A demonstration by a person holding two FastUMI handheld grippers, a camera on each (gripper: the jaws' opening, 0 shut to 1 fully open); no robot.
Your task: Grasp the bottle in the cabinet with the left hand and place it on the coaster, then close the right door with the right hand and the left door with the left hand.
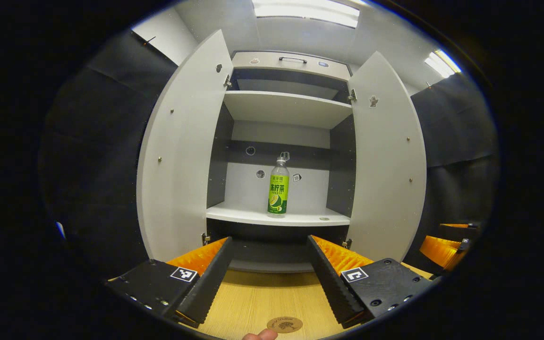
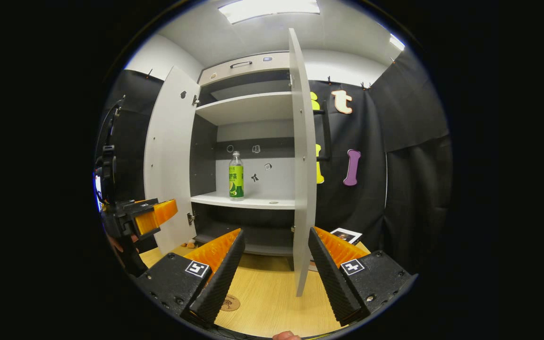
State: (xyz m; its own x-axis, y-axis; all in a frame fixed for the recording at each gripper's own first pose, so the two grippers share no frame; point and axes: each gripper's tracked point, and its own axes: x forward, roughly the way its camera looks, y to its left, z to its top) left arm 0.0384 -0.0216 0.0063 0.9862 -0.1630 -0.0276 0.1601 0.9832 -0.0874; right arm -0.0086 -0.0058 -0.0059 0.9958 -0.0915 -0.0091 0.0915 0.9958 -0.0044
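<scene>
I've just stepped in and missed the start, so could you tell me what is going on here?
A person holds a gripper in each hand in front of an open cabinet. The bottle stands upright on the cabinet's shelf, untouched. The left gripper faces it, open and empty; the right gripper is open too. Both doors are wide open, and the coaster lies bare on the table.

Both views are bright and evenly lit by rectangular white ceiling light panels [image 1: 306, 10] [image 2: 269, 8], which are overexposed to plain white. The tall grey wooden cabinet [image 1: 287, 107] receives light on its shelf tops, while the recess beneath its lower shelf lies in deep shadow. Fisheye distortion bows the open grey cabinet doors [image 1: 177, 156] [image 2: 303, 160] outward and compresses detail towards the rims, where the picture darkens. The centre is sharp; the small printed label on the green plastic bottle [image 1: 278, 191] [image 2: 236, 178] is perhaps slightly soft.
</scene>
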